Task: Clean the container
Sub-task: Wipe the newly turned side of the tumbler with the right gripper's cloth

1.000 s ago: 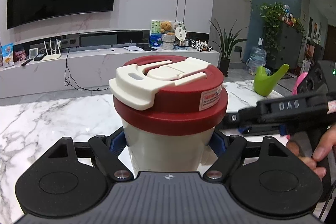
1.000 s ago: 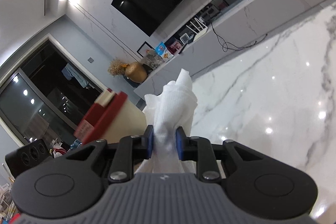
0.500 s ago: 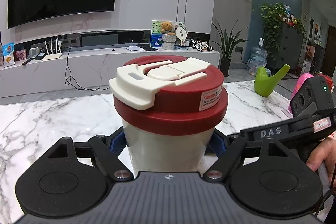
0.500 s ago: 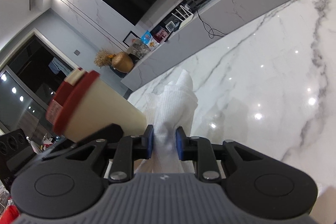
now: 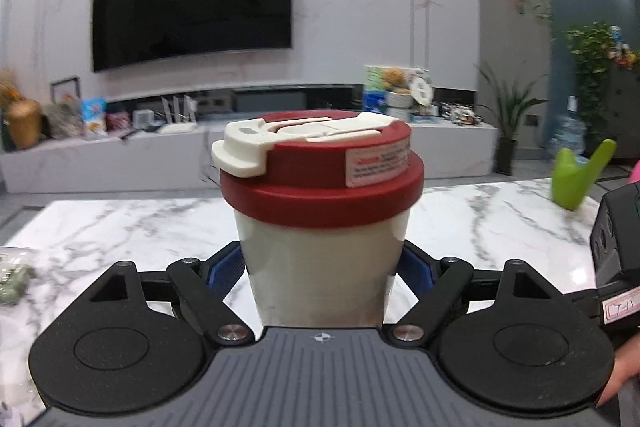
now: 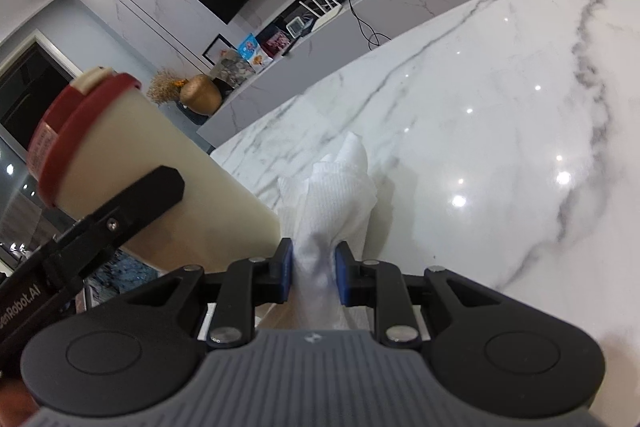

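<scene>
A cream container (image 5: 320,227) with a red lid and a white flip clasp stands upright on the marble table (image 5: 120,227). It sits between the fingers of my left gripper (image 5: 322,267), whose jaws are opening; the blue pads (image 5: 224,269) stand slightly off its wall. In the right wrist view the container (image 6: 160,155) is at the left, with a left finger (image 6: 132,203) across it. My right gripper (image 6: 314,259) is shut on a crumpled white paper towel (image 6: 336,195), held low over the table (image 6: 480,107) just right of the container's base.
A green watering can (image 5: 576,175) stands on the table at the far right. The right hand-held device (image 5: 616,247) and a person's fingers fill the right edge. A packet (image 5: 12,283) lies at the left edge. A TV console runs behind the table.
The left pads have spread away from the container's wall and that view has swung left. The right gripper has sunk toward the table with the towel, closer to the container.
</scene>
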`<control>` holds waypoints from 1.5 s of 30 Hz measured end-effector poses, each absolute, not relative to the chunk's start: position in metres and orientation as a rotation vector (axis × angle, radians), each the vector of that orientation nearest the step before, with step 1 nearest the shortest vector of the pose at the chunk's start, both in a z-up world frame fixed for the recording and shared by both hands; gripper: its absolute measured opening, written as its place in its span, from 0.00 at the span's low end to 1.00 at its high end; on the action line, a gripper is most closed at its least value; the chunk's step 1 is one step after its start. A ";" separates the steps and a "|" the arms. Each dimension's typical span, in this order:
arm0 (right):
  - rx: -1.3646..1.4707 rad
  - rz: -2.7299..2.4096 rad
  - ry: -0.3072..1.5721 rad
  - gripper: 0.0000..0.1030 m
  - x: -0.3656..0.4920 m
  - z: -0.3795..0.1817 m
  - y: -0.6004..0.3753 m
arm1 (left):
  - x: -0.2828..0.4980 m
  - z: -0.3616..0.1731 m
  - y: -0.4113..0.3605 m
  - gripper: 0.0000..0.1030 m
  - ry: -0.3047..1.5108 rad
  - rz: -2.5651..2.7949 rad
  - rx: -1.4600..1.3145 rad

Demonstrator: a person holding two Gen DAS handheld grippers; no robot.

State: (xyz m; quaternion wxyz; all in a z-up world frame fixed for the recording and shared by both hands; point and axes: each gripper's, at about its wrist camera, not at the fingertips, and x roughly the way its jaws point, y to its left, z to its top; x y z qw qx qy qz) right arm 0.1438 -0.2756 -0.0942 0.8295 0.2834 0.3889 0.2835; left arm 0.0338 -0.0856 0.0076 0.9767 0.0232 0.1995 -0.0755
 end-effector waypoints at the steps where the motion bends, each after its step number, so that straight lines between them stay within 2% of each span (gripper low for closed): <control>1: 0.599 0.600 0.827 0.24 0.147 -0.095 -0.277 | 0.032 0.007 -0.089 0.79 0.397 -0.135 0.052; 4: 0.595 0.600 0.833 0.24 0.148 -0.097 -0.275 | 0.031 0.006 -0.092 0.76 0.392 -0.135 0.069; 16: 0.555 0.621 0.860 0.24 0.148 -0.094 -0.270 | 0.043 0.012 -0.067 0.75 0.432 -0.306 0.055; 28: 0.703 0.682 0.660 0.24 0.152 -0.052 -0.308 | 0.036 0.011 -0.070 0.75 0.413 -0.416 0.082; 34: 0.795 0.710 0.623 0.24 0.152 -0.045 -0.328 | 0.032 0.009 -0.076 0.76 0.415 -0.465 0.109; 45: 0.742 0.658 0.720 0.24 0.152 -0.058 -0.315 | 0.042 0.012 -0.069 0.76 0.425 -0.471 0.110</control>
